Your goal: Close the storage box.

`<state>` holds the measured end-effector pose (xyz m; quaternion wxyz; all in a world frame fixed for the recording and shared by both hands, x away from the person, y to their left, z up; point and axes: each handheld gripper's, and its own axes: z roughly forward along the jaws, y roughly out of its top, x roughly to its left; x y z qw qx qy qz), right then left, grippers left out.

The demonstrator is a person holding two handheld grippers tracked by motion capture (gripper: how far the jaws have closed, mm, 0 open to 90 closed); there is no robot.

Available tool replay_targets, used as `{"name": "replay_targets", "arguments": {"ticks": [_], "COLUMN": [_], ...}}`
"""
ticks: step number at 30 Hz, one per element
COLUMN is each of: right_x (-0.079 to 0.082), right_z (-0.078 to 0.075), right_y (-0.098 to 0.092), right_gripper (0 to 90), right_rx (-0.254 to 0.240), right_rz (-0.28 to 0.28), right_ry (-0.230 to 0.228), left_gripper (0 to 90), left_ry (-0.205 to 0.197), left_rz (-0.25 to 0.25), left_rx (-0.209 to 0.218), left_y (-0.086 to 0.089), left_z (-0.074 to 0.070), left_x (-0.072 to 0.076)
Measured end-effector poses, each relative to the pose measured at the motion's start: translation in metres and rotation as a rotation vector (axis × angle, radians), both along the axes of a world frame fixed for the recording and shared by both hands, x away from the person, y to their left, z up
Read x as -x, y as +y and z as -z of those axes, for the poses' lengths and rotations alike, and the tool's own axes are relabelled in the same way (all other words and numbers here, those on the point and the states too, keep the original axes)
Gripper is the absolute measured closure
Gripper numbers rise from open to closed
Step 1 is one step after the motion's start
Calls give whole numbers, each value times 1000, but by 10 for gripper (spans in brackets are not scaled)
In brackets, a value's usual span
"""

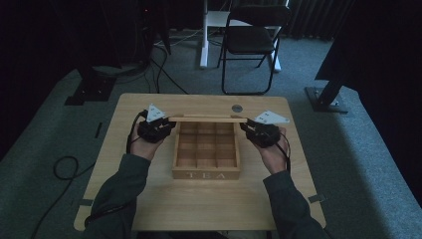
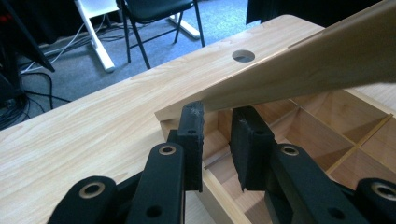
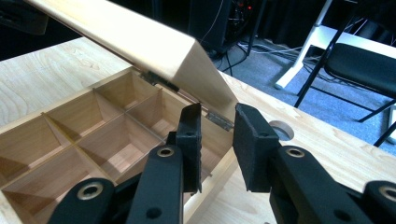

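Observation:
A wooden tea box [image 1: 205,174] marked TEA sits mid-table, its compartments empty. Its hinged lid [image 1: 206,118] is raised and leans over the back of the box. My left gripper [image 1: 170,123] is at the lid's left end and my right gripper [image 1: 247,126] at its right end. In the left gripper view the jaws [image 2: 217,114] stand close together with nothing between them, their tips just under the lid's corner [image 2: 303,60]. In the right gripper view the jaws [image 3: 217,112] are likewise drawn together and empty, below the lid [image 3: 140,42] near a hinge [image 3: 219,119].
A round cable hole [image 1: 237,108] lies in the table behind the box. A black folding chair [image 1: 251,40] and a white desk leg [image 1: 204,35] stand beyond the table. Cables [image 1: 64,167] trail on the carpet at left. Dark stands flank the table.

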<state>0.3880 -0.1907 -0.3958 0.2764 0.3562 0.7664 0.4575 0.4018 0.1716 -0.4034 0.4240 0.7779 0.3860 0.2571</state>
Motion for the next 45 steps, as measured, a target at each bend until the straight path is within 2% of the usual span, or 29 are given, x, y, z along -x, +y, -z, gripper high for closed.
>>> {"name": "replay_targets", "arguments": {"ticks": [8,12,16,23,32,45], "right_x": [9,14,20,31,40,53], "right_z": [6,7,6,5,13,26], "right_y": [-1,-1,0,1,2,3], "right_gripper": [705,661,621,576,569,545], "right_rx": [-18,-33,-65,-66,-60,-47], "right_rz": [9,12,-14,-13,-8,15], "right_ry": [18,26,39,38,66,69], "left_gripper": [745,744,744,736,630,509], "left_ry": [7,12,15,22,30,41], "left_rz": [2,5,7,11,6,24], "left_rx": [7,3,5,8,13,54], "left_y": [1,1,1,1,3,13], "left_z": [6,8,10,15,22,23], "left_x": [6,8,10,13,20,48]}}
